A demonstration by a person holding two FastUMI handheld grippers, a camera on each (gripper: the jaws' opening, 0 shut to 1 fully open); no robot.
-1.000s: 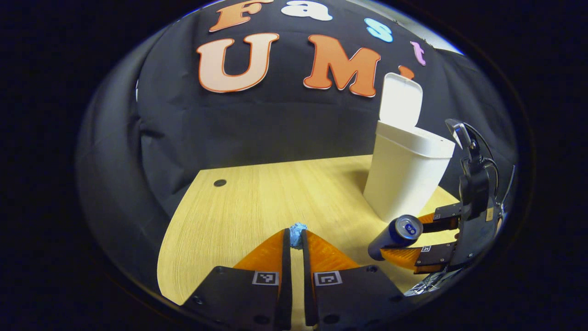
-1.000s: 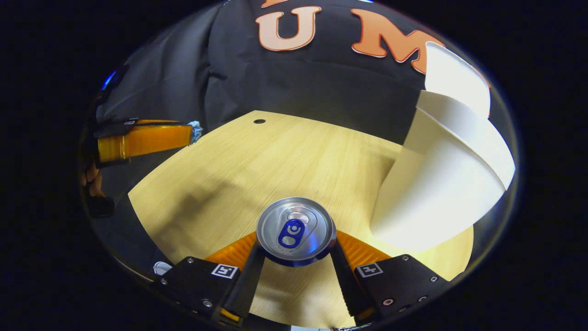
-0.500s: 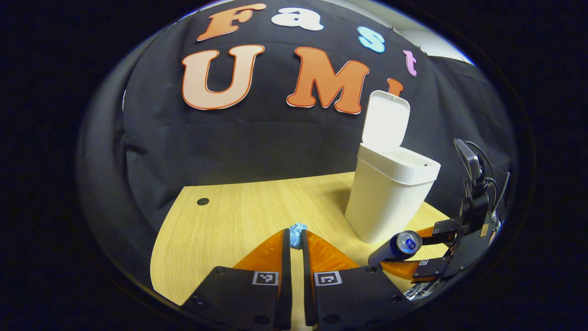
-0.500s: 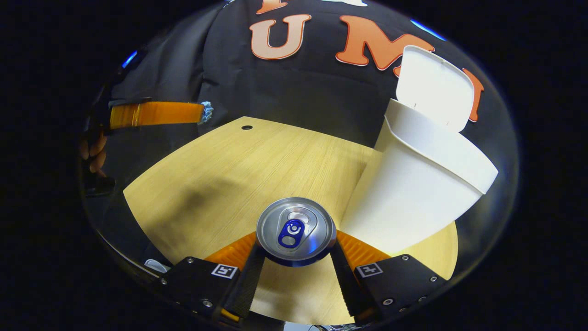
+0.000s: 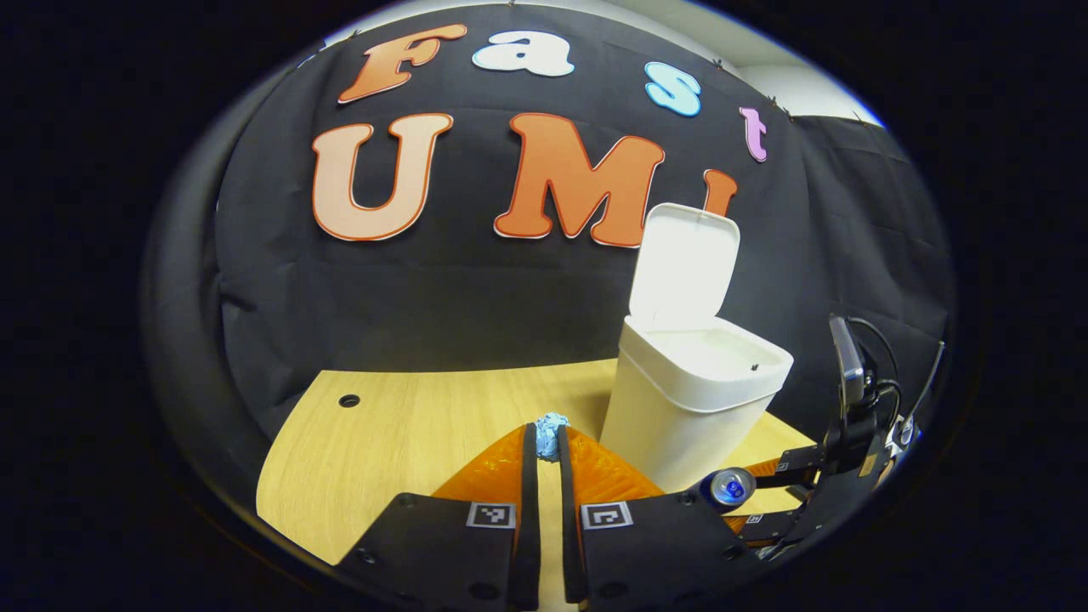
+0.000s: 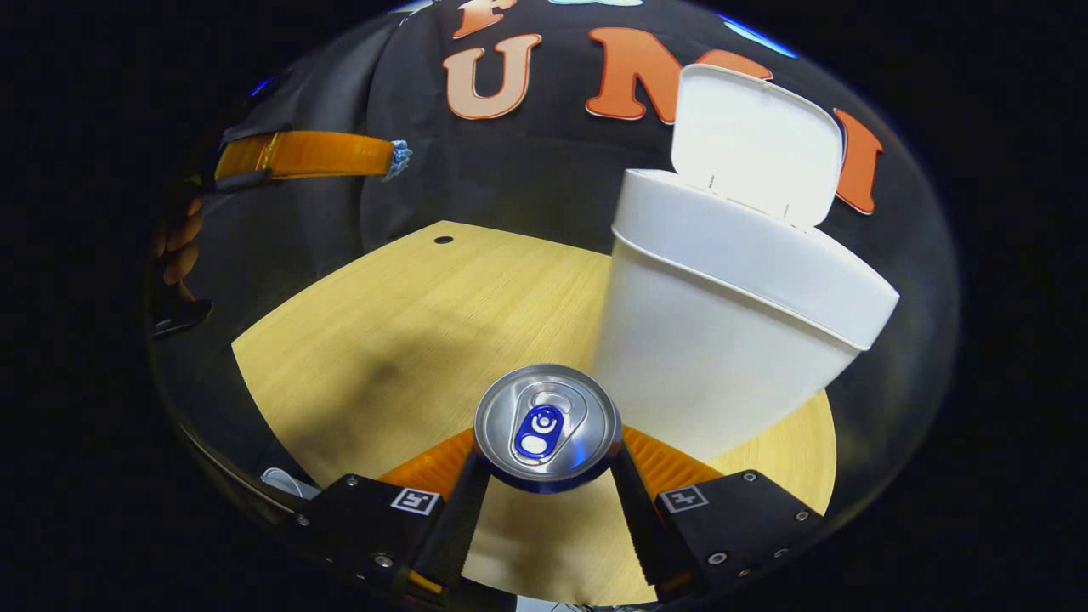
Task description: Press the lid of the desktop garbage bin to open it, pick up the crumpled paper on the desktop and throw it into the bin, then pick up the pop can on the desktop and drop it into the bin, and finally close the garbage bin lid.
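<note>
The bin stands right of centre in the left gripper view, its lid tipped up and the mouth open. The left gripper is clamped on the blue crumpled paper at bottom centre, held above the table. The right gripper grips the can at bottom centre of the right gripper view, with the bin at centre right beside it. The paper step looks to be in hand, both items being lifted. Next, the paper likely needs carrying over the open mouth and releasing; the can follows, then the lid must be shut.
</note>
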